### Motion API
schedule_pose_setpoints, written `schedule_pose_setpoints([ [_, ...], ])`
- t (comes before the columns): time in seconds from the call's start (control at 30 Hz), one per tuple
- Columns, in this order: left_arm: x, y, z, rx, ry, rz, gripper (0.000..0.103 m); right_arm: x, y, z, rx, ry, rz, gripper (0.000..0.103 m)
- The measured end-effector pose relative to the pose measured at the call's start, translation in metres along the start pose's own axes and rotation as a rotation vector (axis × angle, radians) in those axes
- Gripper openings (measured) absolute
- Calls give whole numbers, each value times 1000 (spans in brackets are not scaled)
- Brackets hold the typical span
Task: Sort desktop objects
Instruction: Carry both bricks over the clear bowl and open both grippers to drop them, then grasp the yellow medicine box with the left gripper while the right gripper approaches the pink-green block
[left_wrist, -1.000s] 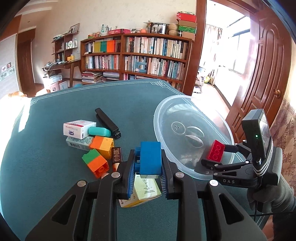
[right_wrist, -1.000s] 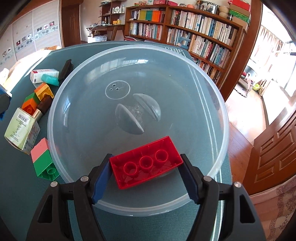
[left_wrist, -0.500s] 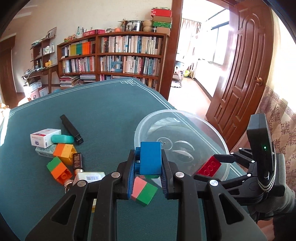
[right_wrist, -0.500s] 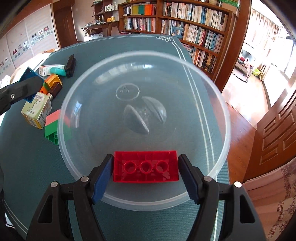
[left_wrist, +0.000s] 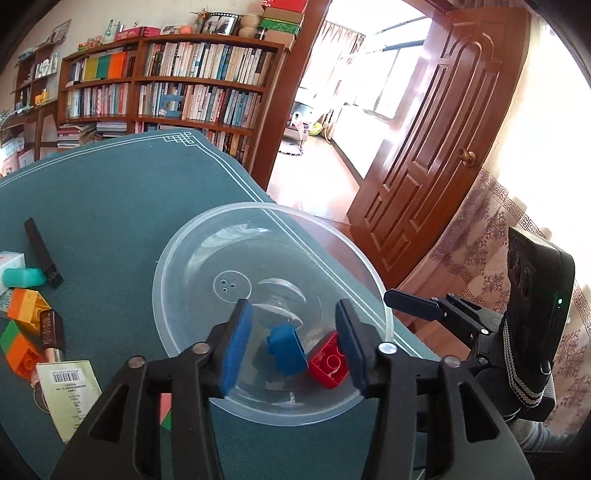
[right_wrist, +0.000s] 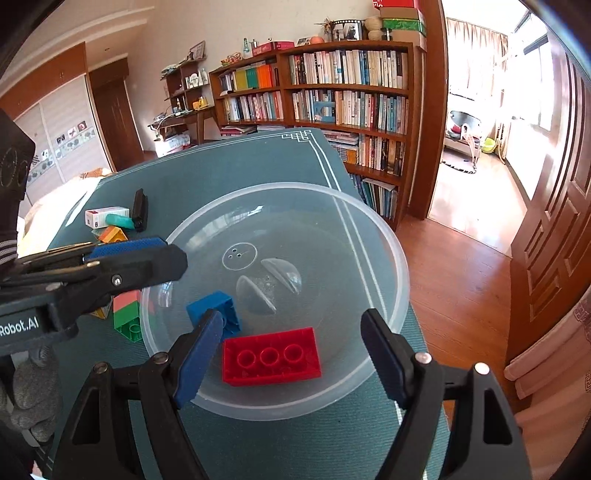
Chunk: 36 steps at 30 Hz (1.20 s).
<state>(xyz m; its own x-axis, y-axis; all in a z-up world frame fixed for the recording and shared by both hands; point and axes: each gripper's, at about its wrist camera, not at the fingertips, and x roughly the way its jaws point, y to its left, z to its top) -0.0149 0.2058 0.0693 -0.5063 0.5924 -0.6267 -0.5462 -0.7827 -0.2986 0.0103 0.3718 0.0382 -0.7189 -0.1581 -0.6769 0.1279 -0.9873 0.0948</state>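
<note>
Desk (left_wrist: 110, 206): green-covered, carries everything.
Clear plastic bowl (right_wrist: 400, 280): centre frame, the collecting vessel.
Left claw (left_wrist: 291, 345), right claw (right_wrist: 291, 354): jaws just opened, wide, empty.
Red brick (right_wrist: 271, 356), blue brick (right_wrist: 214, 302): lying loose inside the bowl.
Unsorted bricks (left_wrist: 22, 325), boxes: left edge.

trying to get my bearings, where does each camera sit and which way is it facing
Left wrist: on the left gripper, looking down over the clear bowl toward the doorway; the right gripper shows at right.
Right wrist: on the right gripper, facing the bookshelf; the left gripper and a gloved hand show at left.
Shared: bowl, blue brick, red brick.
</note>
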Motion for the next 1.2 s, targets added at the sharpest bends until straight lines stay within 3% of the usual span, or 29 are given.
schedule_pose_setpoints([
  [0.27,-26,24,-6,-45,-58,113,57,-8,13,-3,-1,-42,117,81],
  [0.53,-68,61,-31,-101,-102,279,57,-16,61,-17,-50,-27,328,81],
  [0.7,-88,77,-47,-140,-114,318,57,-15,95,-29,-77,8,406,81],
  [0.97,-88,92,-61,-192,-96,316,57,16,113,-41,-47,130,370,77],
  [1.2,-82,105,-65,-224,-68,324,57,39,117,-37,-21,170,269,77],
])
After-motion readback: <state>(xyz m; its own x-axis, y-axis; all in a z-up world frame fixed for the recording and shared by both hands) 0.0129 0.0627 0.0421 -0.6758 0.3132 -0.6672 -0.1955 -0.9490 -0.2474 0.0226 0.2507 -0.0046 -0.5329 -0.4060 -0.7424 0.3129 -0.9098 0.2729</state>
